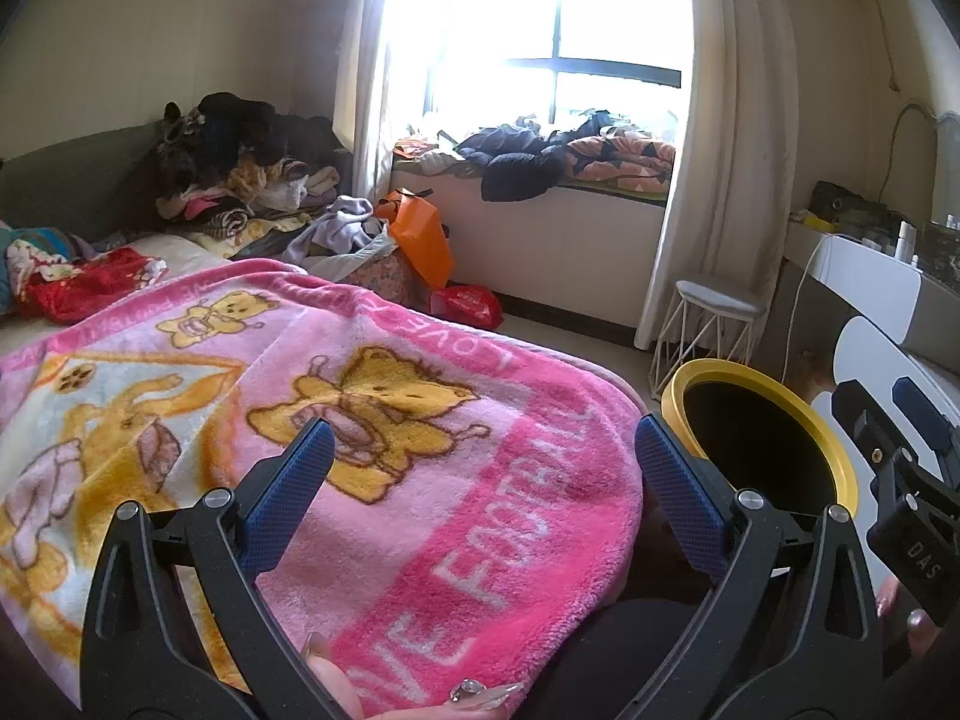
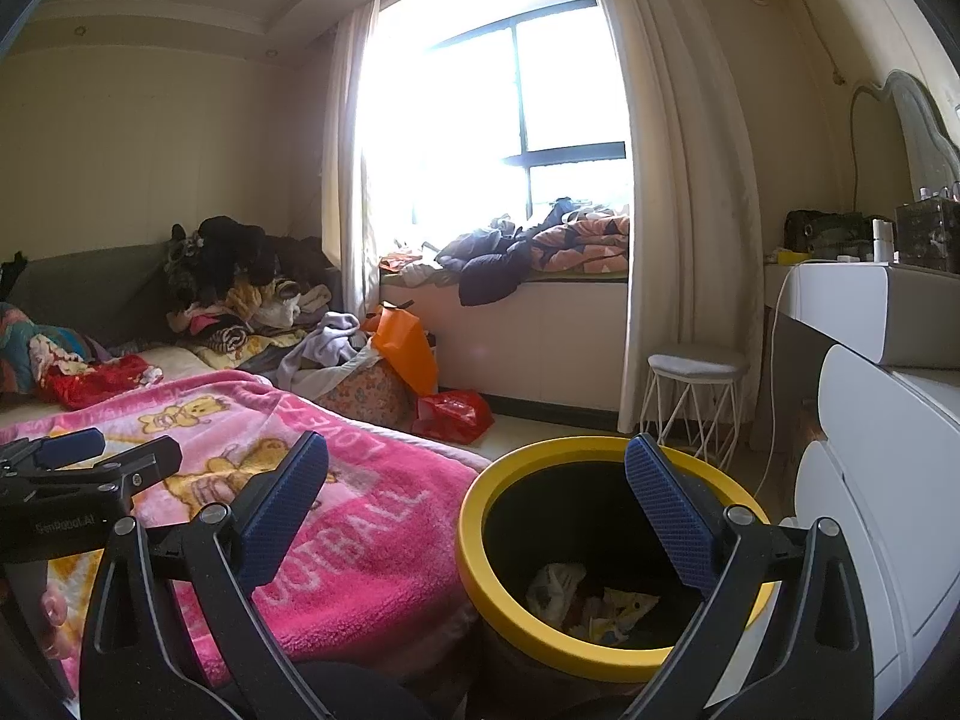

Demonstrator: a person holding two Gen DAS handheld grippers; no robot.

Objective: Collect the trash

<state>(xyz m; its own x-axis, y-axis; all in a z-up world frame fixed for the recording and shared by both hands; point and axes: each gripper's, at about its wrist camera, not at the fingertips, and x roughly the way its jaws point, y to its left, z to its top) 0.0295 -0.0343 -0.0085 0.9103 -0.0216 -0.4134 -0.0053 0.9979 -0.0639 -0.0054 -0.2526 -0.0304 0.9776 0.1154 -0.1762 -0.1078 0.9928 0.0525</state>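
A round bin with a yellow rim [image 2: 480,552] stands on the floor beside the bed; crumpled paper trash [image 2: 600,603] lies at its bottom. The bin's yellow rim [image 1: 840,450] also shows in the left wrist view, at the right. My right gripper [image 2: 477,474] is open and empty, held just above the bin's mouth. My left gripper [image 1: 483,456] is open and empty above the pink cartoon blanket [image 1: 420,420] on the bed. The right gripper [image 1: 900,432] appears at the right edge of the left wrist view, and the left gripper [image 2: 78,462] at the left edge of the right wrist view.
A white dresser [image 2: 870,480] stands right of the bin. A white wire stool [image 2: 696,402] stands by the curtain. Orange [image 2: 408,348] and red bags [image 2: 456,414] lie on the floor near the window seat piled with clothes [image 2: 528,252]. Clothes heap at the bed's head [image 2: 240,288].
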